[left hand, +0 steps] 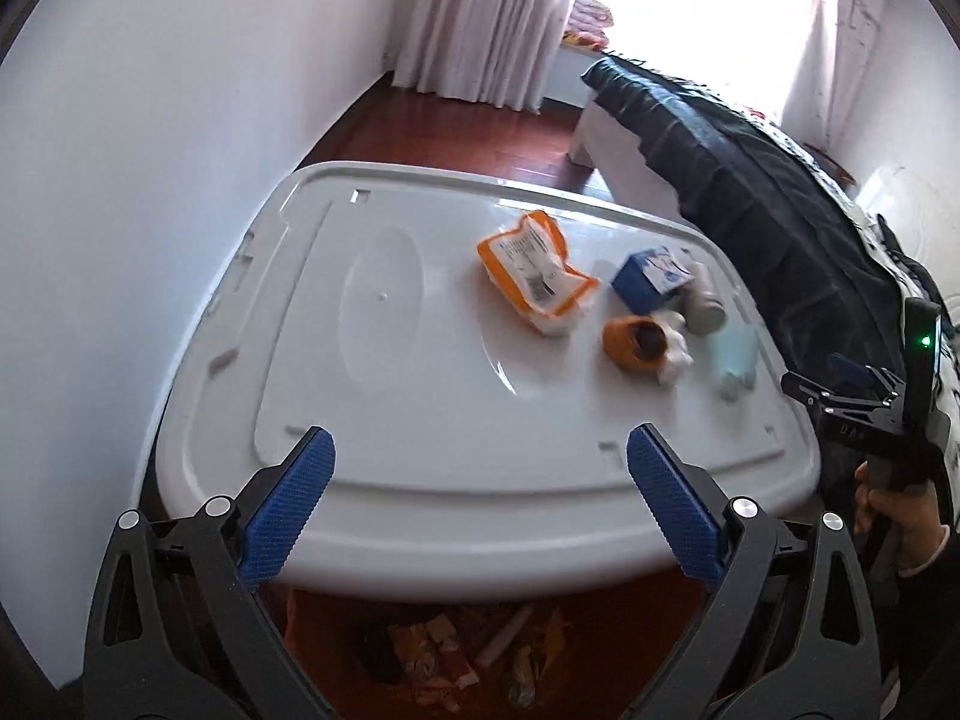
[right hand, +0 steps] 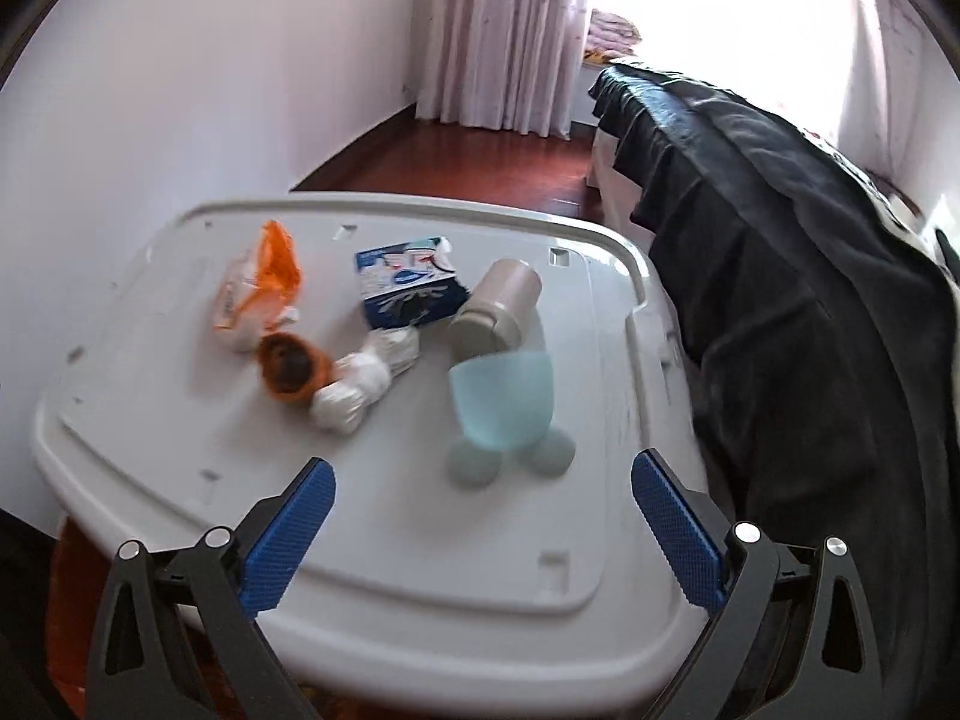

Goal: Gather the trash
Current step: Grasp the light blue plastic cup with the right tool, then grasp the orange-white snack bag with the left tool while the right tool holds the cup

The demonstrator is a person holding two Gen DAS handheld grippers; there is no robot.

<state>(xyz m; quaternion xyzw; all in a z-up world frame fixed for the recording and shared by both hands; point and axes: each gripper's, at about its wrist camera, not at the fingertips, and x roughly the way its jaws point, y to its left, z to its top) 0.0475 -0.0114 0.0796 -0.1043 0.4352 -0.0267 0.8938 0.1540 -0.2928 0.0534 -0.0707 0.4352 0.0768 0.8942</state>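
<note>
Both the left gripper [left hand: 480, 504] and right gripper [right hand: 483, 531] hang spread and empty over the white plastic bin lid [left hand: 420, 420], probably choosing among the trash there: orange snack wrapper [left hand: 536, 269], blue carton [right hand: 408, 289], crumpled white tissue [right hand: 363, 381]

A white bin lid [left hand: 420, 420] lies ahead of the tongs, serving as the work surface. A bed [right hand: 780, 276] under a dark cover stands to its right. Pale curtains [right hand: 504, 30] hang far ahead by a bright window, over red-brown floor [left hand: 444, 132]. A white wall [left hand: 150, 150] runs along the left.
</note>
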